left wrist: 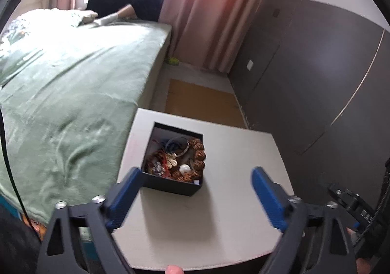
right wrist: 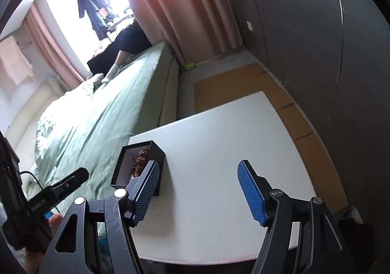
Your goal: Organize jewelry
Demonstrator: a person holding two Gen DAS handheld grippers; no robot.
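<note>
We hold the left claw (left wrist: 195, 183) wide apart and empty, the right claw (right wrist: 198, 188) likewise. Just ahead of the left one, on the worktop (left wrist: 231, 213), sits the box (left wrist: 170, 185) with jewelry (left wrist: 178, 159) heaped inside; the bed (left wrist: 73, 83) lies beyond.

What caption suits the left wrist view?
Open left tool hovering before a black box of mixed jewelry on a white table beside a green bed.
</note>
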